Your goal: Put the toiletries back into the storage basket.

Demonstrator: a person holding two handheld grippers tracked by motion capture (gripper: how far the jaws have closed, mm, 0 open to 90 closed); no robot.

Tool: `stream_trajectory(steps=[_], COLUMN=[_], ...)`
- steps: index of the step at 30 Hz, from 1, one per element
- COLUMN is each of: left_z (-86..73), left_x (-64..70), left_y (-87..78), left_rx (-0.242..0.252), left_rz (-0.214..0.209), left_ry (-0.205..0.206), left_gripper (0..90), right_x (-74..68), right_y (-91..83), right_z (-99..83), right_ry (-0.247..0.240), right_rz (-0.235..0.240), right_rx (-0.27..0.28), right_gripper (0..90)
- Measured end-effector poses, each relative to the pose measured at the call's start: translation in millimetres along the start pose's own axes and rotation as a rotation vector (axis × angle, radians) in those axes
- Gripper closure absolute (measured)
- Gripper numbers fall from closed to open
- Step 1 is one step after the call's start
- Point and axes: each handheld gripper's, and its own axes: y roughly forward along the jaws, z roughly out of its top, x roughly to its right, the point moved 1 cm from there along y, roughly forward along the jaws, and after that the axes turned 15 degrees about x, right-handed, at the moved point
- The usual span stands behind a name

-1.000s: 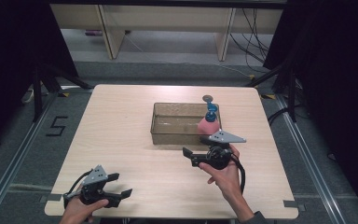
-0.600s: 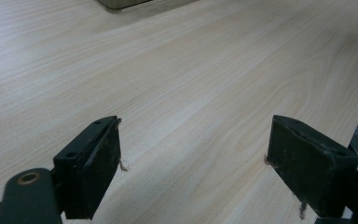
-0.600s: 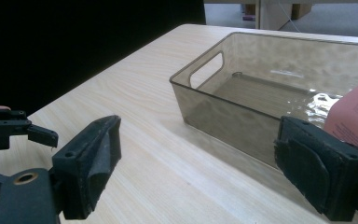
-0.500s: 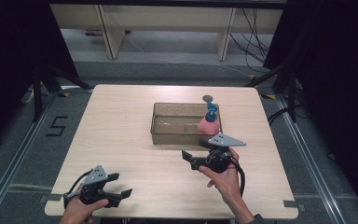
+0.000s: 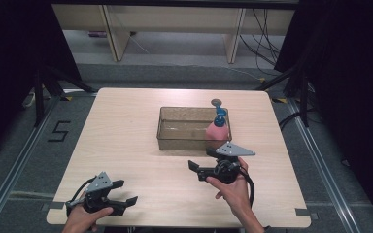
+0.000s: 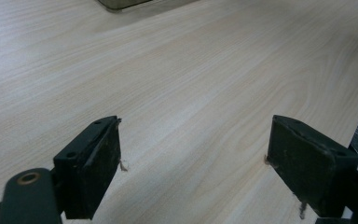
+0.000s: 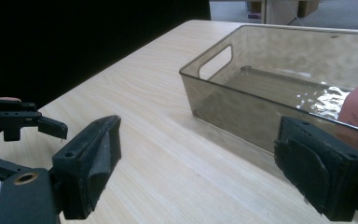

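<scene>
right hand-held gripper (image 5: 205, 165) held released just before pink bottle (image 5: 217, 131) in clear bin (image 5: 184, 141), readied for grasp; left hand-held gripper (image 5: 124, 193) released, parked low over tabletop (image 5: 126, 126).

The left gripper (image 6: 193, 163) looks along its two black, blocky fingers (image 6: 91, 172), which rise from the bottom edge and stand wide apart with nothing between them. The left one carries a round metal eyelet on its arm near the lower corner; the right one sits at the lower right, its flat inner pad facing inward. Both hang low over the pale, wood-grain desk (image 6: 182, 70), whose grain runs in long streaks slanting across the picture. Small pale flecks cling to the inner edges of both. At the top edge, the corner of a translucent brownish plastic bin (image 6: 121, 3) rests on the desk, well apart from the gripper. At the far right, the desk's edge gives way to a dark strip of floor.
</scene>
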Motion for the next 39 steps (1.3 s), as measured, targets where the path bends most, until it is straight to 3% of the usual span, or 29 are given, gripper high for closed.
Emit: stream_trajectory(steps=[2, 4, 5, 7, 9, 11, 12, 15, 18, 21, 22, 26, 27, 30, 35, 37, 38, 39], left_z=[0.2, -0.3, -0.3, -0.3, -0.3, -0.4, -0.4, -1.4, -1.2, -0.2, -0.2, -1.0, -1.0, -1.4, -0.1, -0.4, -0.8, -0.8], left_x=[0.0, 0.3, 0.3, 0.3, 0.4, 0.4, 0.5, 0.7, 0.5, 0.6, 0.6, 0.5, 0.5, 0.7, 0.8, 0.6, 1.1, 1.1], left_y=[-0.1, 0.1, 0.0, 0.0, 0.0, 0.1, 0.1, 1.1, 0.8, 0.0, -0.1, 0.8, 0.8, 1.2, 0.0, 0.5, 0.6, 0.6], left_rx=[-0.002, 0.005, 0.004, 0.004, 0.004, 0.003, 0.003, 0.016, 0.013, 0.0, 0.003, 0.015, 0.015, 0.018, 0.003, 0.006, 0.011, 0.011], left_rz=[0.0, 0.003, 0.003, 0.004, 0.004, 0.004, 0.004, 0.004, 0.004, 0.016, 0.013, 0.003, 0.003, 0.004, 0.012, 0.002, 0.004, 0.004], left_ry=[0.0, -0.003, -0.003, -0.005, -0.006, -0.006, -0.006, -0.012, -0.014, -0.014, -0.014, -0.011, -0.011, -0.014, -0.012, -0.012, -0.007, -0.007], left_gripper=[16.7, 16.7, 16.7, 16.7, 16.7, 16.7, 16.7, 16.7, 16.7, 16.7, 16.7, 16.7, 16.7, 16.7, 16.7, 16.7, 16.7, 16.7], right_x=[0.5, -2.2, -1.1, -5.7, -2.3, -3.8, -2.3, -5.3, -5.5, -6.8, -6.0, -9.7, -8.2, -10.6, -9.9, -14.5, -10.4, -10.4], right_y=[-0.5, -1.1, -0.3, -2.9, -1.8, -2.1, -2.6, -4.0, -4.8, -4.6, -5.7, -6.7, -7.0, -9.2, -9.3, -11.5, -10.2, -10.2], right_z=[-0.6, -2.9, -3.5, -4.4, -6.1, -7.9, -8.1, -10.2, -13.2, -15.8, -17.1, -21.7, -22.3, -24.4, -28.9, -30.5, -31.0, -31.0], right_ry=[-0.016, 0.021, 0.001, 0.059, 0.003, 0.017, -0.012, 0.031, 0.014, 0.034, 0.009, 0.038, 0.012, 0.034, 0.02, 0.07, 0.006, 0.006], right_rz=[-0.012, -0.002, 0.012, -0.009, 0.005, 0.0, -0.001, 0.014, 0.006, 0.012, 0.007, 0.009, 0.012, 0.015, 0.019, 0.0, 0.008, 0.008], right_rx=[0.005, -0.004, 0.005, -0.027, -0.005, -0.004, -0.002, -0.024, -0.017, -0.025, -0.026, -0.021, -0.02, -0.03, -0.029, -0.05, -0.041, -0.041], right_gripper=[15.4, 15.4, 15.4, 15.4, 15.5, 15.5, 15.5, 15.5, 15.4, 15.5, 15.4, 15.4, 15.4, 15.5, 15.4, 15.4, 15.4, 15.4])
